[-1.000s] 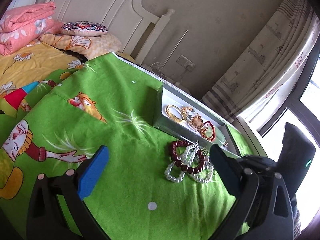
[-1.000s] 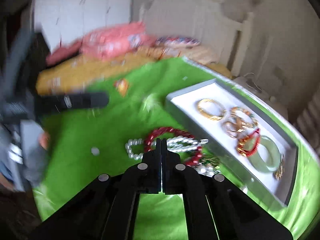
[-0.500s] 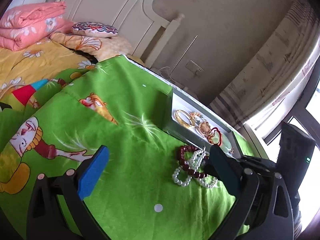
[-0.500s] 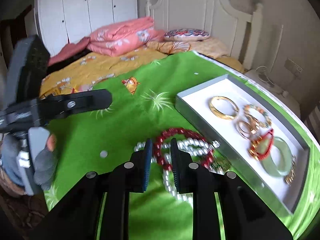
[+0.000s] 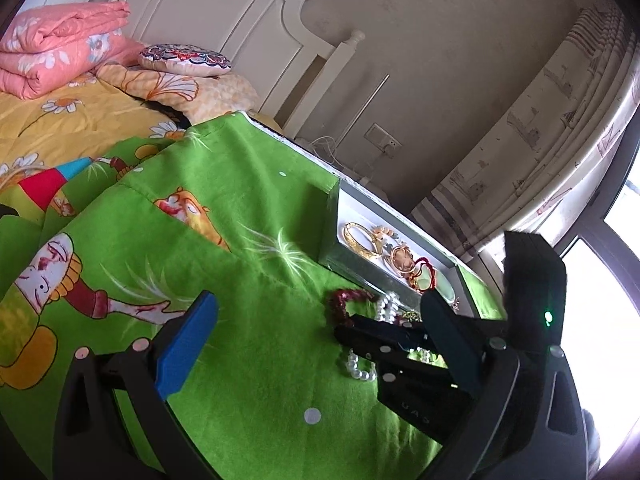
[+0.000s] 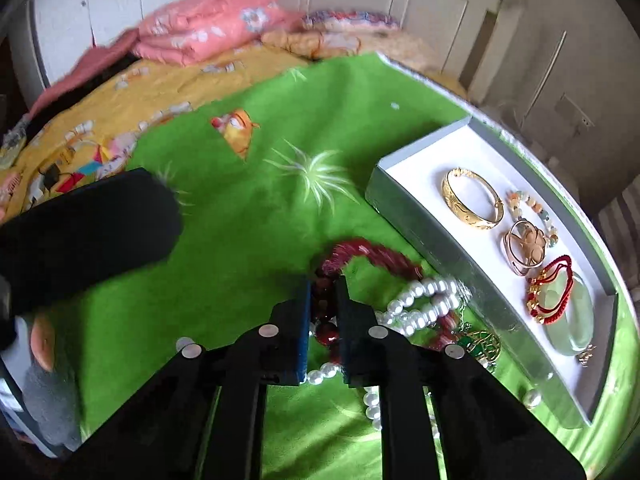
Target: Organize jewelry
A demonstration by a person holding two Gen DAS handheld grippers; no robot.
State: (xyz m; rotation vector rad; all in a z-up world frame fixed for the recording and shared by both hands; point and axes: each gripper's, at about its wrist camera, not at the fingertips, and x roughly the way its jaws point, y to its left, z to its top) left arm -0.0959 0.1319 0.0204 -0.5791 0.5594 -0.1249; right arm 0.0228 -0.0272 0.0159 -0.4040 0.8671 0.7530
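Note:
A dark red bead bracelet [image 6: 362,254] lies tangled with a white pearl strand [image 6: 424,304] on the green cloth [image 6: 260,220], next to a grey tray [image 6: 416,216]. The tray holds a gold bangle [image 6: 472,200], a rose-gold ring piece [image 6: 524,246], a red cord bracelet [image 6: 550,288] and a pale jade bangle [image 6: 568,320]. My right gripper [image 6: 323,280] has its jaws narrowly apart around the red beads; it also shows in the left wrist view [image 5: 344,328]. My left gripper [image 5: 316,320] is open and empty above the cloth.
A green and gold pendant [image 6: 480,344] lies beside the pearls. The cloth covers a table next to a bed with a yellow sheet [image 5: 60,120], pink quilt [image 5: 56,44] and white headboard [image 5: 224,20]. Curtains [image 5: 540,140] hang at the right.
My right gripper has opened from shut, dropped down onto the pile and now straddles the red bead bracelet. My left gripper has drifted a little, still open.

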